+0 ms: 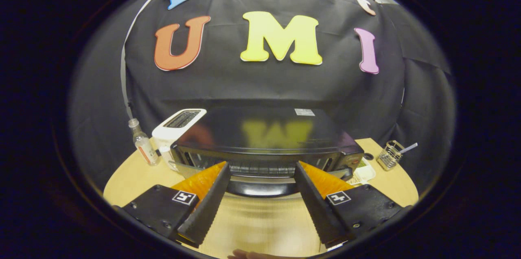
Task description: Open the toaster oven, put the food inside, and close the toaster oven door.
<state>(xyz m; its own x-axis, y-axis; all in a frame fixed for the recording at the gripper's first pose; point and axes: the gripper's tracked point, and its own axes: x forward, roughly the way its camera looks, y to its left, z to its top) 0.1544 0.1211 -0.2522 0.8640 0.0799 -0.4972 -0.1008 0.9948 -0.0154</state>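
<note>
The hand-held gripper point(260, 177) is hovering spread and empty before the toaster oven point(266, 139) on the desk point(134, 175); its door point(262, 185) is seemingly hanging ajar, leaving loading and closing.

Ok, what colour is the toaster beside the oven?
White, with dark slots on top; the toaster shows best in the gripper view, beyond the open fingers.

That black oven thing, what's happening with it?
A person is holding a gripper right up to the toaster oven on the table. Its fingers are spread open, with the door handle between them but not squeezed. The door looks tipped partly open, and the rack shows behind it. I can't see any food inside. A white toaster and a bottle stand beside the oven.
</note>
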